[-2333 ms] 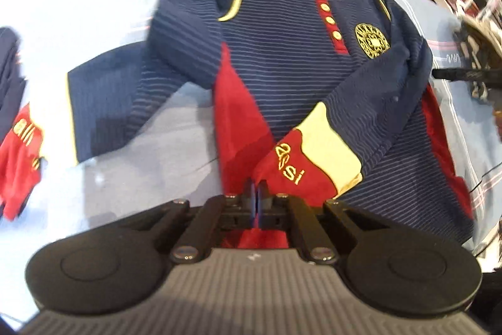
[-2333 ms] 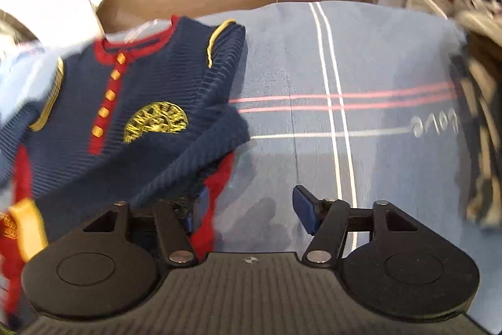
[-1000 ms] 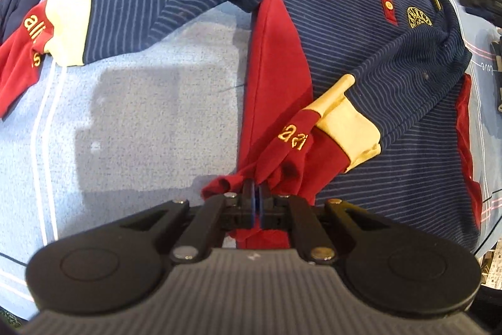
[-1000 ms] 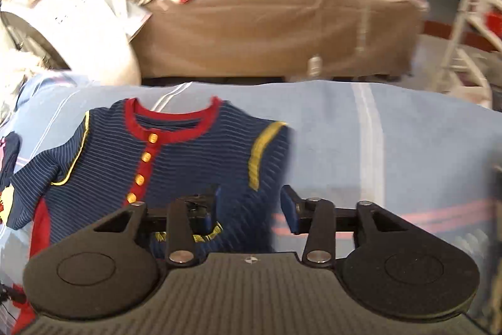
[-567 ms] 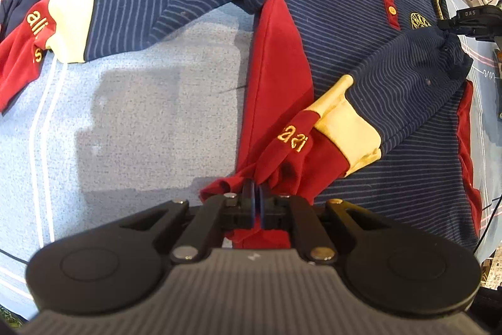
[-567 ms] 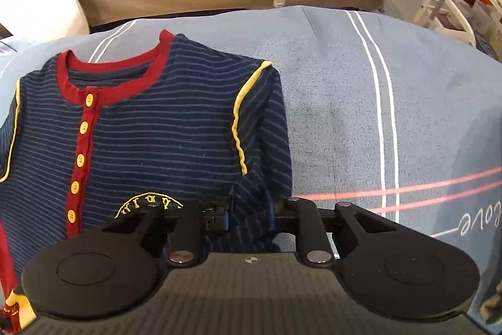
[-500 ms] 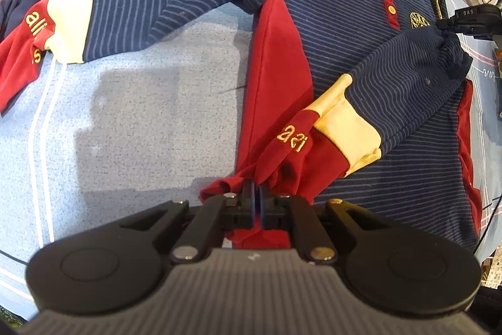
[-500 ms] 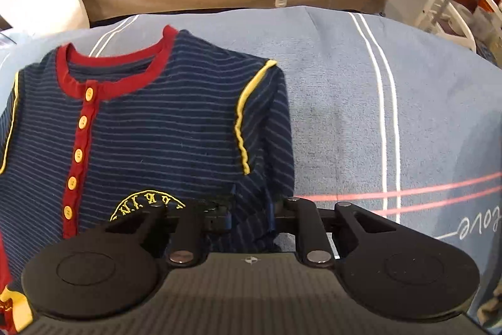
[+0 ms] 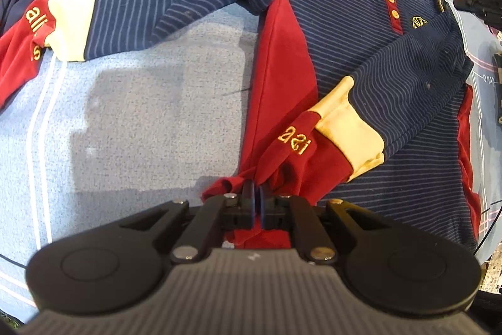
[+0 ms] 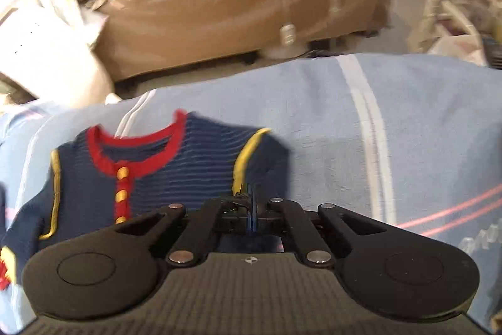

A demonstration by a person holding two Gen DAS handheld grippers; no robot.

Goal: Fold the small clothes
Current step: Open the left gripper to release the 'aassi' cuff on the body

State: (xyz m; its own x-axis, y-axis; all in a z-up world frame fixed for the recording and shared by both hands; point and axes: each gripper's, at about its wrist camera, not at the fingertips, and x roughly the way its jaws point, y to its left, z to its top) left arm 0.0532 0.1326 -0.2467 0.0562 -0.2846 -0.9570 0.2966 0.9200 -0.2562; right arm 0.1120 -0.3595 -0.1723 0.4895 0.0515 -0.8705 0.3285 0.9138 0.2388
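Navy striped shirt (image 9: 360, 30), red side panels, yellow-buttoned placket, lying face-up and spreading ahead of both sets of jaws on the blue striped bedsheet (image 9: 141, 115). Left gripper (image 9: 254, 197): jaws closing tight, pinching the red hem corner directly between them; the folded sleeve's cream-and-red cuff (image 9: 329, 131) is resting just ahead and to the right. Right gripper (image 10: 252, 206): jaws pressing together, clamping navy fabric beside the yellow shoulder piping (image 10: 243, 162) immediately ahead.

The left gripper (image 9: 254, 193) has its jaws pressed together, red cloth pinched between them. The right gripper (image 10: 252, 203) is likewise clamped tight on navy fabric.
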